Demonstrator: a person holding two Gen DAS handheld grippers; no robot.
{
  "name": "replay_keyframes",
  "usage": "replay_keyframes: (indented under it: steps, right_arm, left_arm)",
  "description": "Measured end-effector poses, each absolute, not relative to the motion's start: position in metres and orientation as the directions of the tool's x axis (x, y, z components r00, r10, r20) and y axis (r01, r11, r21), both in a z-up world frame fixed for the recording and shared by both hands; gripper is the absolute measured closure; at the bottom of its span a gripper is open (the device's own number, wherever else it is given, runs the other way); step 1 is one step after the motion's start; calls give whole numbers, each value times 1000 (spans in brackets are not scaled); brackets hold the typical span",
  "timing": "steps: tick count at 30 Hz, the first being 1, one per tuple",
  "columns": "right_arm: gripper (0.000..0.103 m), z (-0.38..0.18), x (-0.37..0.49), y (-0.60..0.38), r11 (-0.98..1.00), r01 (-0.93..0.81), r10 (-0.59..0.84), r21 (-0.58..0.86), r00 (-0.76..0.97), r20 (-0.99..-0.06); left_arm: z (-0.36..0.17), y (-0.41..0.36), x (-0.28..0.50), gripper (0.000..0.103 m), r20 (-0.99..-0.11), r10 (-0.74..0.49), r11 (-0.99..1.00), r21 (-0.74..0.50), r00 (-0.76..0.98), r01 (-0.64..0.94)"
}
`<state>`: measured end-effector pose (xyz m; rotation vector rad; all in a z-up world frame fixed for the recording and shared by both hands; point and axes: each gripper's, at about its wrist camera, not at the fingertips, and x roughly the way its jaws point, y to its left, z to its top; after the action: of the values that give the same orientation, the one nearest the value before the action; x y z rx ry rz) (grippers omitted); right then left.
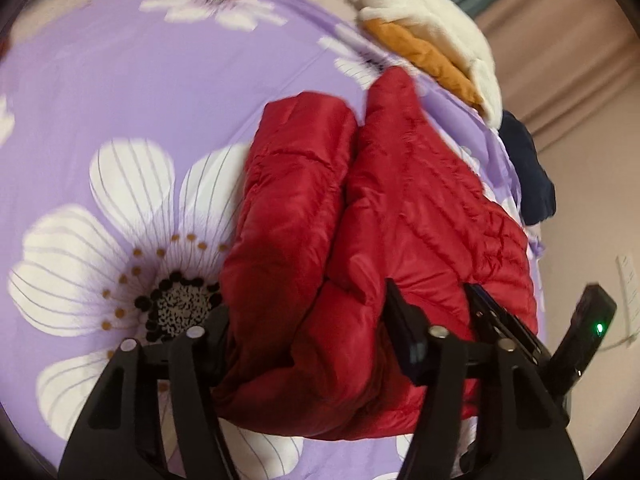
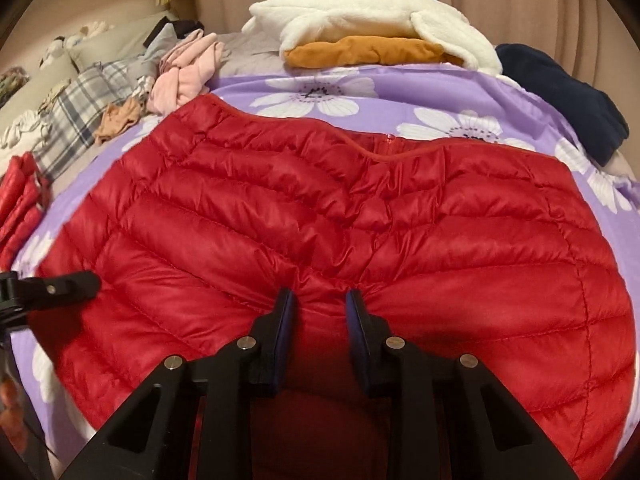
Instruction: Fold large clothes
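Covering the bed [image 2: 500, 92], purple floral sheet [image 1: 160, 100].

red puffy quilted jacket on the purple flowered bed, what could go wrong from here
1. The right gripper pinches only a small pucker of the red puffy quilted jacket; the slick shell could slip out when lifted.
2. The left gripper straddles a thick bundle of sleeve fabric, so its hold may be partial and the fold lopsided.
3. The jacket lies near the bed's edge beside the dark navy garment; a pull could drag it off.
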<state>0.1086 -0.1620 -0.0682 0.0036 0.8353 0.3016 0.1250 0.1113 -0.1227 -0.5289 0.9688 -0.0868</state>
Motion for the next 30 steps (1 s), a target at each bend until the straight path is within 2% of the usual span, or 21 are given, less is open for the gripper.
replay_keyframes:
  steps: [2,17,24,30]
  right_arm:
    - [74,-69,111,-165,955,-262,277,139,626,-728]
    - [74,-77,115,-187,913,-220,404,343,598,-692]
    - [74,-81,120,-198,874,-196,469,444,574,-671]
    - [74,-83,121,-200,866,-194,481,461,574,-663]
  left_arm:
    - [-110,103,122,47,-752,-279,893,-432,598,-127]
    - [-44,26,104,47,-662,-232,969,-218,713,113]
    - [-34,2,101,47,-644,-258,966,-186,721,179]
    - [-32,-6,98,47,-643,-257,966,-170,721,192]
